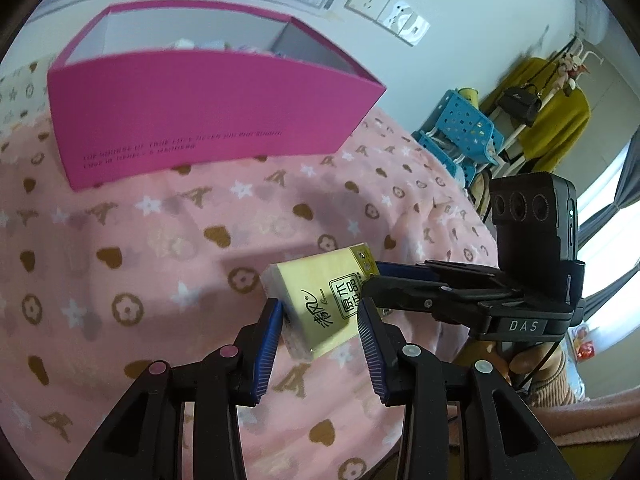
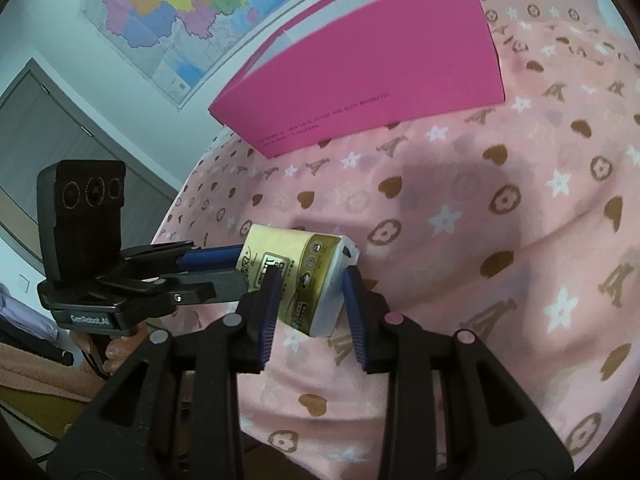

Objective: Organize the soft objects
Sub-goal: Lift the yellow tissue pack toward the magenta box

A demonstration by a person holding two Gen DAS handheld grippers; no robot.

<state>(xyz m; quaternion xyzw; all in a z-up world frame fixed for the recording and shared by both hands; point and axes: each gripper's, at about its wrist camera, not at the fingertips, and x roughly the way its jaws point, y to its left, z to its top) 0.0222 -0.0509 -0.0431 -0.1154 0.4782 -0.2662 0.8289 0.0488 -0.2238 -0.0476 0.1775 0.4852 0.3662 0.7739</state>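
Note:
A small yellow tissue pack (image 1: 320,292) (image 2: 298,268) hangs just above the pink patterned blanket (image 1: 140,248) (image 2: 520,208), gripped from two sides. My left gripper (image 1: 320,308) is shut on one end, its blue pads against the pack's sides. In the right wrist view the left gripper (image 2: 243,266) reaches in from the left. My right gripper (image 2: 310,276) is shut on the other end, and it enters the left wrist view from the right (image 1: 372,278). Further back on the blanket stands an open-topped magenta box (image 1: 200,120) (image 2: 360,72), with pale items barely showing inside.
A blue plastic rack (image 1: 468,128) and a yellow coat (image 1: 556,120) on a stand are past the bed's edge. Wall sockets (image 1: 384,4) and a map (image 2: 180,8) hang behind the box. A grey door (image 2: 60,140) is at the left. A hand (image 2: 120,348) grips the left handle.

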